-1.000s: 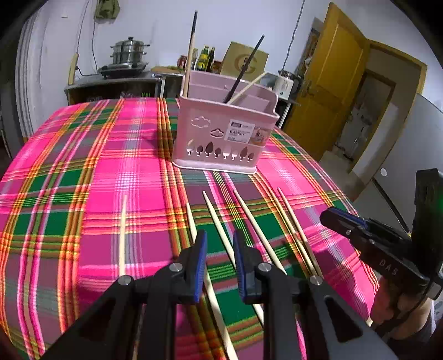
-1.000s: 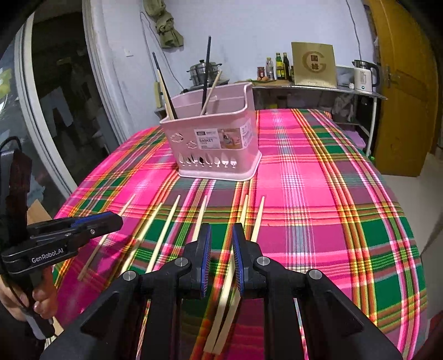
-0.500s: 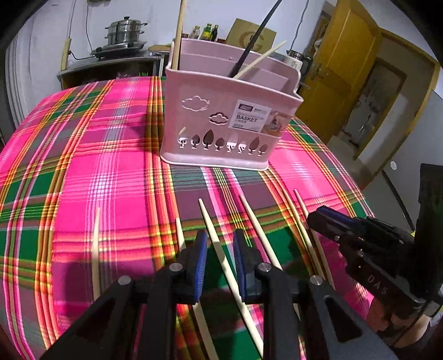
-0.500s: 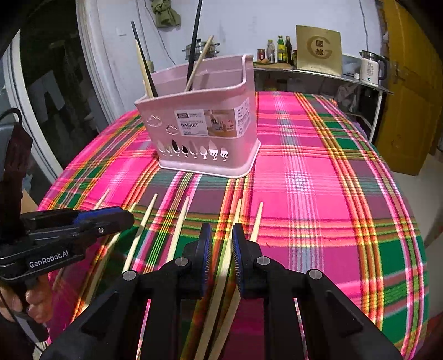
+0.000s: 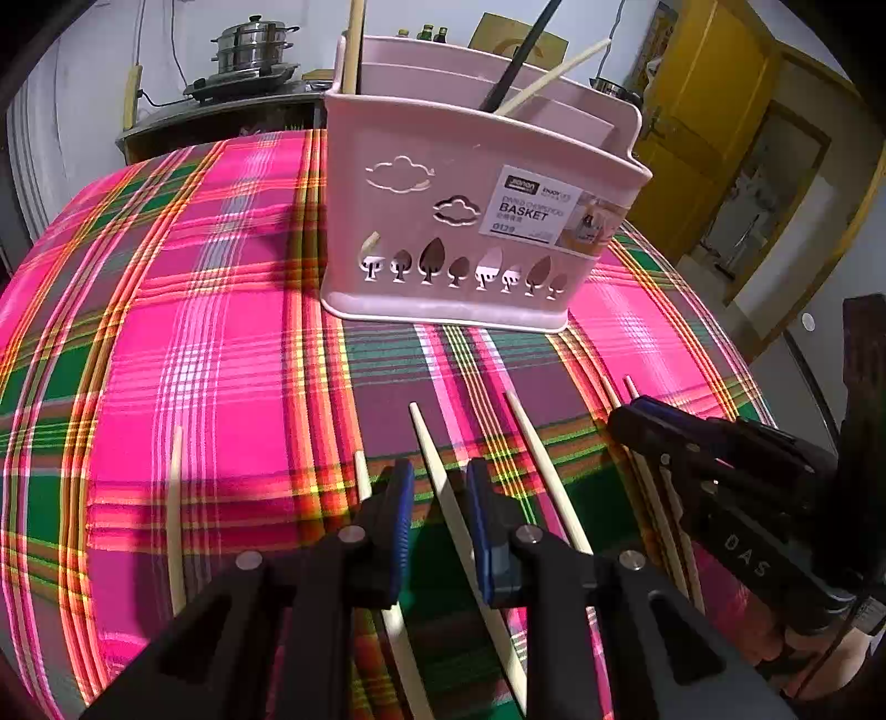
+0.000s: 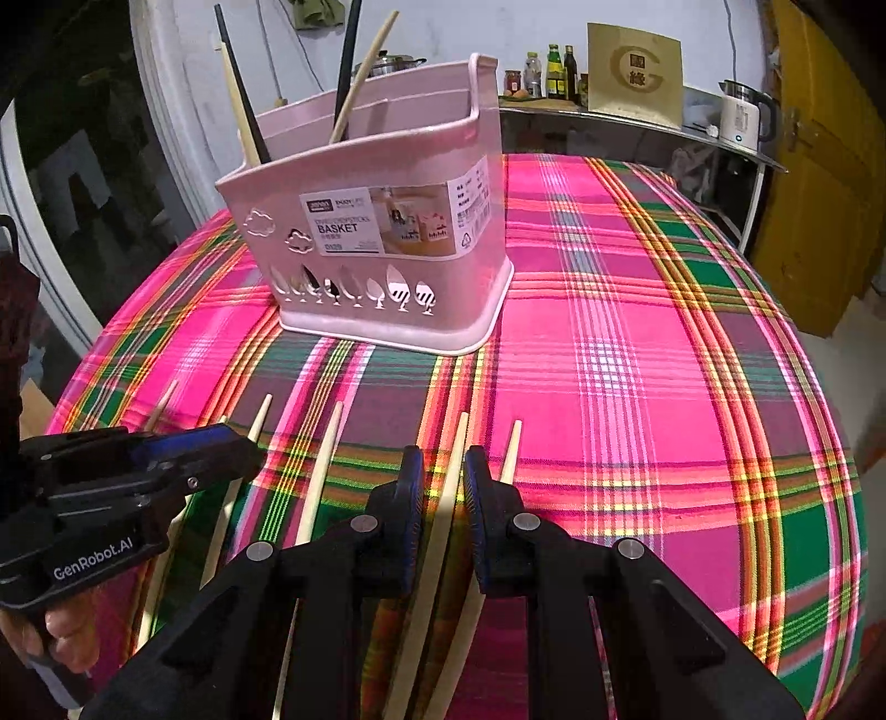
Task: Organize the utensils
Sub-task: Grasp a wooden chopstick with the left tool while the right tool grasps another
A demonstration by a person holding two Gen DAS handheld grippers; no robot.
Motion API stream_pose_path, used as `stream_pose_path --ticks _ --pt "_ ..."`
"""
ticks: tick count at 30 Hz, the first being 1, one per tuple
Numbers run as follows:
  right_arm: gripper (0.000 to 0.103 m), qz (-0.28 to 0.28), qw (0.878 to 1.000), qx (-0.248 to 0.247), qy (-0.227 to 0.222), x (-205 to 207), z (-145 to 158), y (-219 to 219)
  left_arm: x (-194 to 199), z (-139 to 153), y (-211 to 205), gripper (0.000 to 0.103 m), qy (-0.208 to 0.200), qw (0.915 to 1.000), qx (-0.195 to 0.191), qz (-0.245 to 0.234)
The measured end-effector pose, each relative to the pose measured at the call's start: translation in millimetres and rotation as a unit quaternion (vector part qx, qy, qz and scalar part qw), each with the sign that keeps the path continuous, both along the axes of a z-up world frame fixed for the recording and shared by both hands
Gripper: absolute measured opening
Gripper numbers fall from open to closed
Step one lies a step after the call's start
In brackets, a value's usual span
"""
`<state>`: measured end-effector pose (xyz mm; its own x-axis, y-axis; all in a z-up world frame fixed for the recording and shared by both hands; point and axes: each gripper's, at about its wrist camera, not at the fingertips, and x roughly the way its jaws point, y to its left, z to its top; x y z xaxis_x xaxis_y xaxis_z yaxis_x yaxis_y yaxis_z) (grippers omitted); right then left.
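Observation:
A pink plastic utensil basket (image 5: 476,221) stands on the plaid tablecloth and holds a few black and pale chopsticks; it also shows in the right wrist view (image 6: 382,249). Several pale wooden chopsticks lie side by side on the cloth in front of it. My left gripper (image 5: 439,487) is open and low over the cloth, its fingers either side of one chopstick (image 5: 429,443). My right gripper (image 6: 443,476) is open and low too, its fingers either side of another chopstick (image 6: 455,448). Each gripper shows in the other's view.
The table (image 6: 637,332) is covered with a pink, green and yellow plaid cloth. Its edges fall away at the left and right. A counter with a steel pot (image 5: 249,50), bottles (image 6: 554,66) and a kettle (image 6: 742,116) stands behind. A yellow door (image 5: 709,127) is at the right.
Both grippers have moved forward and down towards the chopsticks and the basket. Each now has one chopstick between its open fingers.

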<state>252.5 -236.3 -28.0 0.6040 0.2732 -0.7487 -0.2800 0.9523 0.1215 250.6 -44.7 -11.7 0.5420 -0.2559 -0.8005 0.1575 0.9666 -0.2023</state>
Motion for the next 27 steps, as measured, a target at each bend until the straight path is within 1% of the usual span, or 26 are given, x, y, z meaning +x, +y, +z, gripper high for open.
stream_pose_path --ticks 6,12,13,16,18,23,27 --pt "0.016 -0.004 1.0 -0.001 0.008 6 -3 1 4 1 -5 0.02 0.004 0.9999 0.011 -0.001" --pt "0.015 -0.006 1.0 -0.006 0.009 8 -3 3 7 1 -12 0.02 0.002 0.9994 0.034 -0.007" --pt "0.013 -0.006 1.0 -0.007 0.009 9 -3 4 7 1 -12 0.02 0.002 0.9993 0.036 -0.006" --pt "0.007 -0.006 1.0 -0.003 0.011 11 -3 4 7 1 -13 0.013 -0.001 0.999 0.044 -0.001" --pt "0.007 -0.007 1.0 -0.002 0.011 10 -3 4 9 1 -12 0.009 -0.001 0.9991 0.043 0.001" --pt "0.006 -0.002 1.0 0.002 0.008 9 0 6 10 2 -8 0.008 0.004 0.9996 0.027 0.0" --pt "0.006 0.002 1.0 0.009 -0.001 4 9 7 8 10 -7 0.007 -0.005 0.9998 0.019 -0.004"
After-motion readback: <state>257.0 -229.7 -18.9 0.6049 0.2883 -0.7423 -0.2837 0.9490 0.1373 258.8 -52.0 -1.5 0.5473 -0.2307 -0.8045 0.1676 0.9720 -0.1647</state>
